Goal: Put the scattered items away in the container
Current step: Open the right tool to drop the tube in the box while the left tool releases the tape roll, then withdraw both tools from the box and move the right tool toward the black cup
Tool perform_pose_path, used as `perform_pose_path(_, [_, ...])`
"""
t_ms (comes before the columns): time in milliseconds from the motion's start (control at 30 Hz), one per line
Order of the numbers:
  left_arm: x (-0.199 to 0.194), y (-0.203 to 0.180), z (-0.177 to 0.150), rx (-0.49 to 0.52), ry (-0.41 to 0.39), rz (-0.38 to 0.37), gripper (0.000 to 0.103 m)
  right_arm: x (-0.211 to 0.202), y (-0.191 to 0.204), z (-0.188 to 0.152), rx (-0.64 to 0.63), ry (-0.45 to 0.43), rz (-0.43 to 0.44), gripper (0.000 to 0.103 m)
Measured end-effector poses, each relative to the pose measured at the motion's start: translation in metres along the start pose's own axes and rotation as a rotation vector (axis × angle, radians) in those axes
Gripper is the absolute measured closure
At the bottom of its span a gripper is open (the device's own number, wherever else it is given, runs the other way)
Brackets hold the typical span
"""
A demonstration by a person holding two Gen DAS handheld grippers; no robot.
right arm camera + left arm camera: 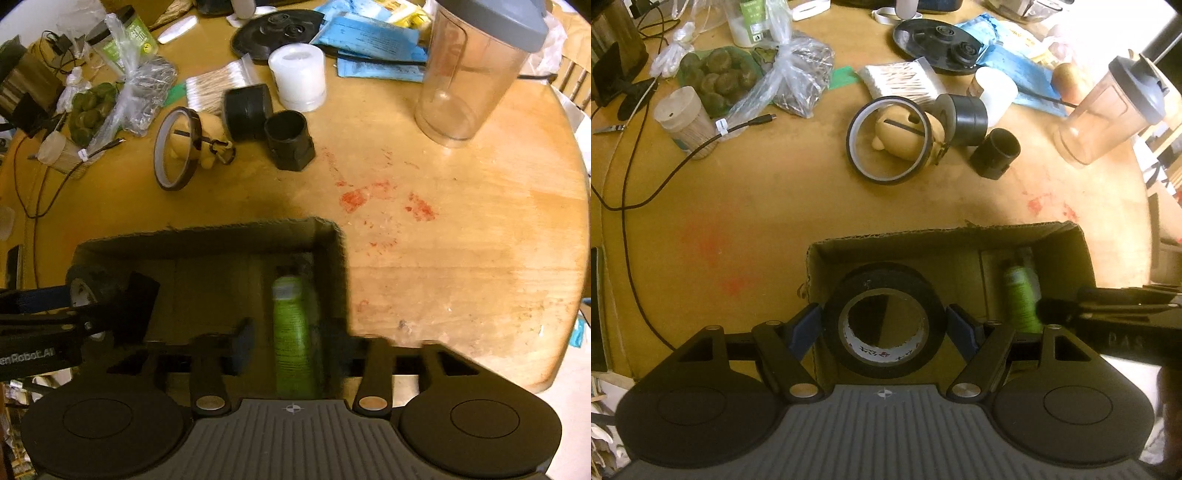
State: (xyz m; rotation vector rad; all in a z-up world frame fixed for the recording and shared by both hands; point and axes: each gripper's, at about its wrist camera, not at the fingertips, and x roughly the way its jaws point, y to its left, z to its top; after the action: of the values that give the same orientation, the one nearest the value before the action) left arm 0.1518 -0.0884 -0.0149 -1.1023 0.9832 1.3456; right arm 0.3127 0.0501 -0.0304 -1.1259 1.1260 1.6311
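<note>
Both grippers hang over the cardboard box (960,236): left gripper (882,325) pinching glossy black tape roll (882,291), right gripper (286,347) spread around a blurred green bottle (293,332).

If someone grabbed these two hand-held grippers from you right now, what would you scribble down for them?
Left gripper: shut on the black tape roll, held over the cardboard box; not yet released.
Right gripper: jaws apart around the green bottle in the box's right end; it looks blurred, grip uncertain.
Still on the table: thin tape ring, plush toy, black roll, black cap, white tub.
</note>
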Motion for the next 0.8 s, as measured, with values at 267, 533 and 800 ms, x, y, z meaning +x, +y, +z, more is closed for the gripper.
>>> perform_pose_path(267, [-0.015,0.006,0.002,-0.046,-0.044,0.025,0.013,-0.016,0.016,0.0,-0.045,-0.074,0.024,0.0])
perform_pose_path(533, [-0.03,0.014,0.002,-0.078,-0.104,0.033,0.003,-0.026,0.015,0.001,-0.038,-0.104,0.003,0.0])
perform_pose_path(800, [-0.042,0.033,0.003,-0.095,-0.21,0.009,0.0,-0.033,0.01,0.001,-0.032,-0.15,-0.027,0.0])
